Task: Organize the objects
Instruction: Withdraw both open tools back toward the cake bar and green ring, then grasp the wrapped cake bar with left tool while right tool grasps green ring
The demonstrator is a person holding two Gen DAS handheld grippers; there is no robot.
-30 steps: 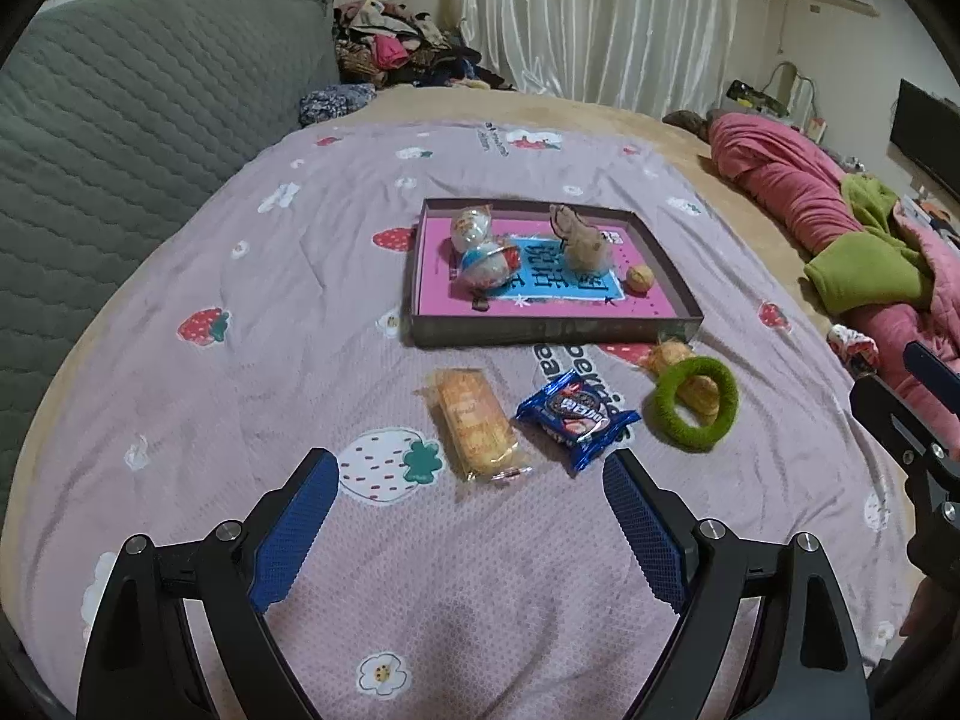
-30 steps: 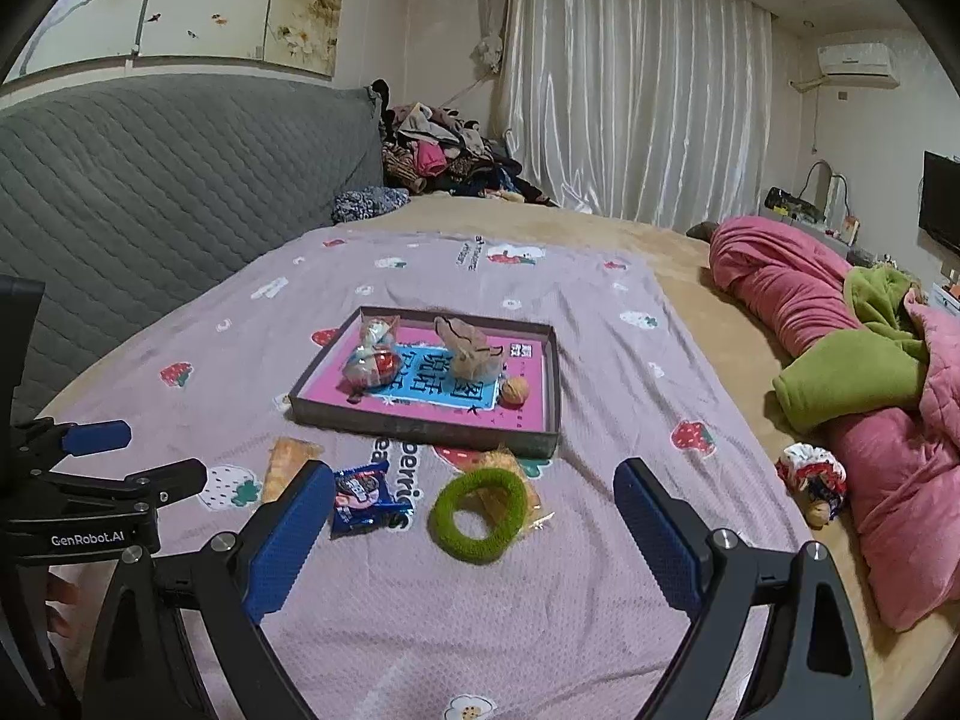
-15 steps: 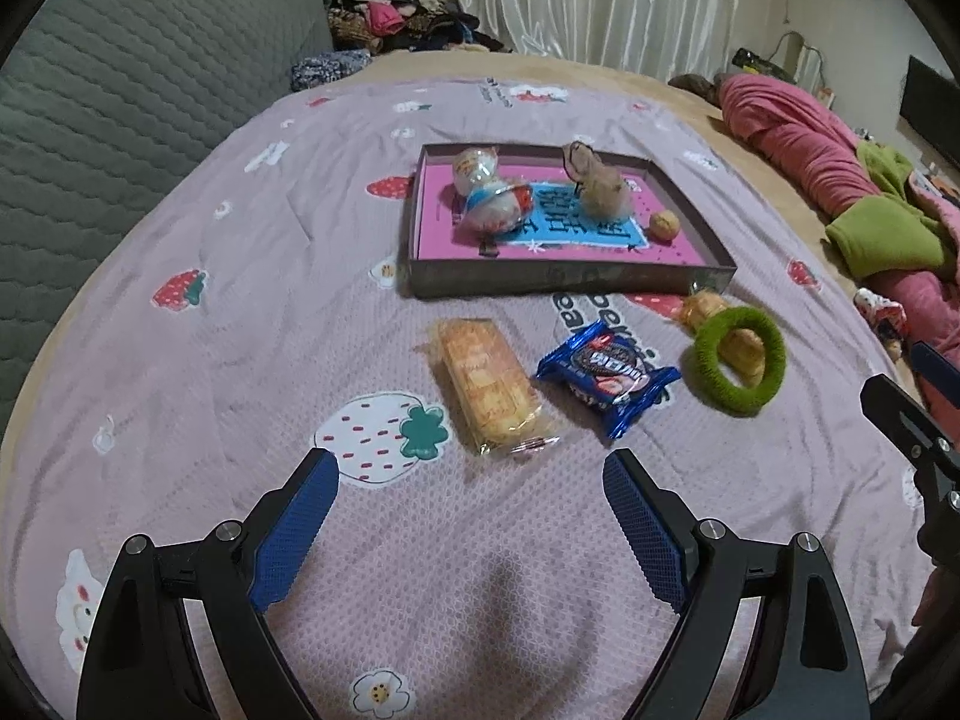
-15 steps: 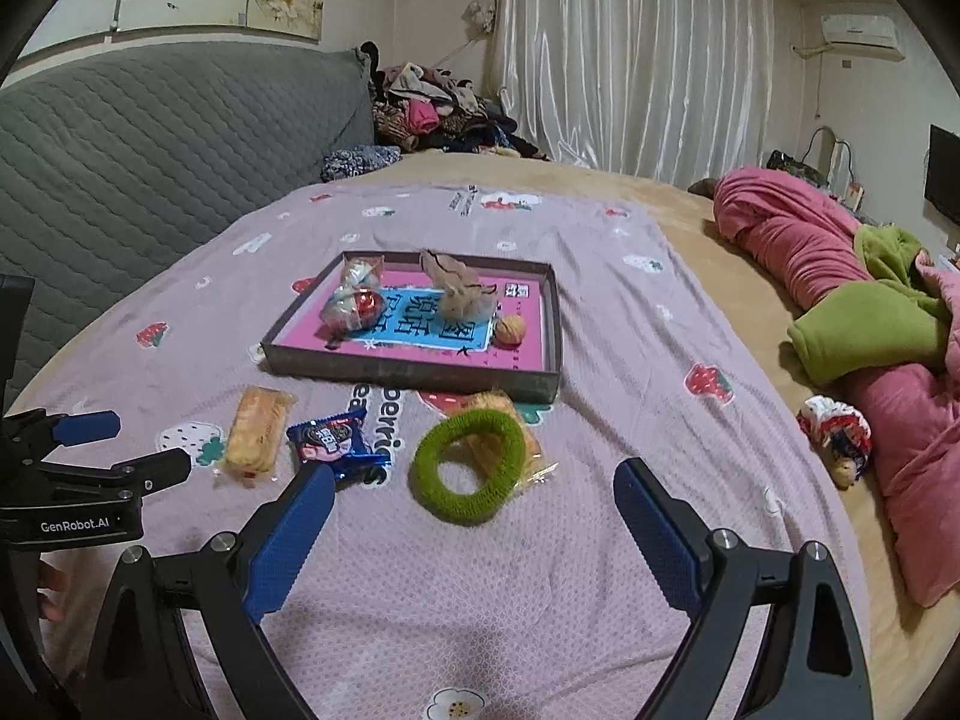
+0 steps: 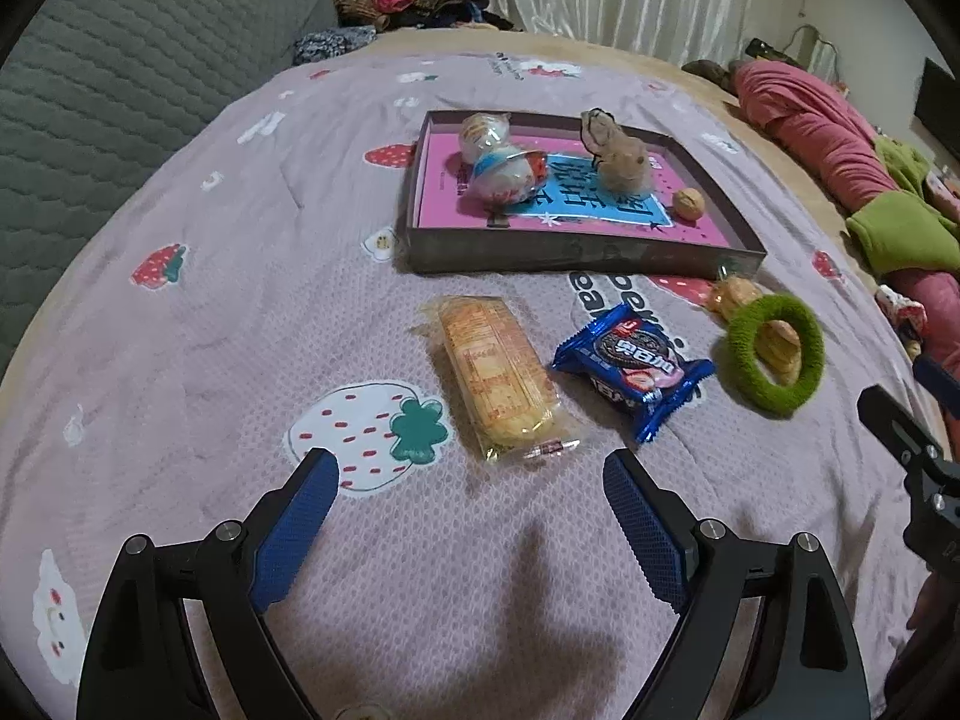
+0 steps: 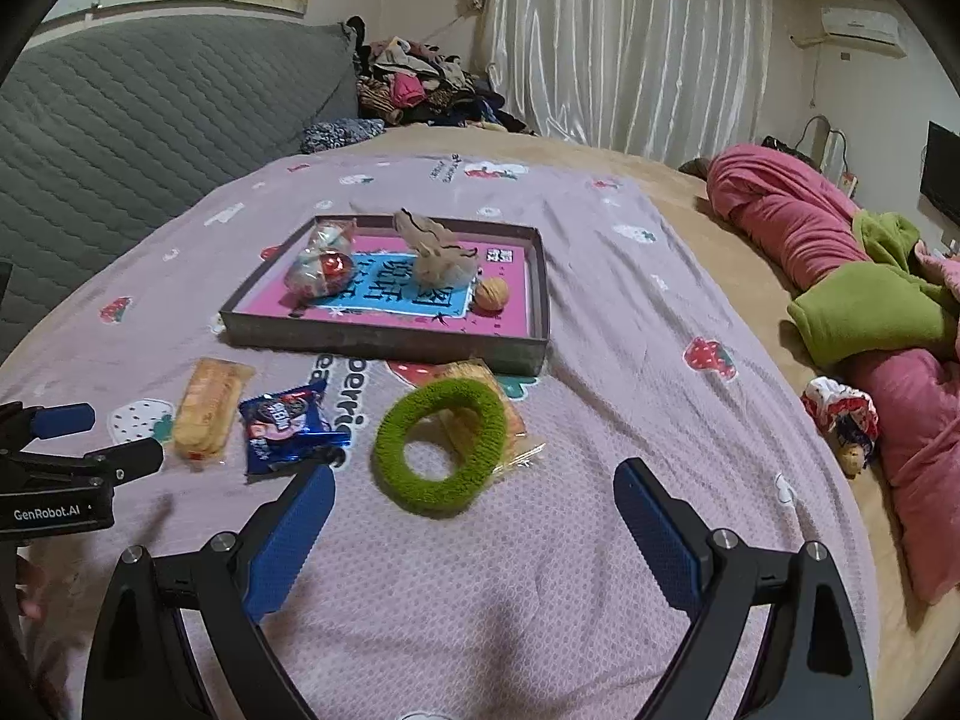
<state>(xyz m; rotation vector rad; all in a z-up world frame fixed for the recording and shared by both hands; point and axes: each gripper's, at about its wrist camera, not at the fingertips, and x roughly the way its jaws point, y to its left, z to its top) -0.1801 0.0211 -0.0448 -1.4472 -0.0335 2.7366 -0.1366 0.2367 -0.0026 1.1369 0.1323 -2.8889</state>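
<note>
A shallow box tray (image 5: pixel 576 255) (image 6: pixel 384 336) with a pink floor lies on the bed; it holds a wrapped snack ball (image 5: pixel 504 171), a plush bunny (image 5: pixel 621 162) and a walnut (image 5: pixel 688 203). In front of it lie a clear-wrapped biscuit pack (image 5: pixel 498 378) (image 6: pixel 207 405), a blue cookie packet (image 5: pixel 633 369) (image 6: pixel 285 423) and a green fuzzy ring (image 5: pixel 774 354) (image 6: pixel 441 447) on a small snack bag (image 6: pixel 480 378). My left gripper (image 5: pixel 471 486) is open just short of the biscuit pack. My right gripper (image 6: pixel 474 498) is open just short of the ring.
The bed has a lilac strawberry-print sheet (image 5: pixel 240 276). A grey quilted headboard (image 6: pixel 150 108) is on the left. Pink and green blankets (image 6: pixel 840 276) lie along the right side, with a small doll (image 6: pixel 840 414) beside them. Clothes are piled at the far end (image 6: pixel 420 84).
Both grippers have moved forward and lower toward the items in front of the tray. Both stay open. No object has moved.
</note>
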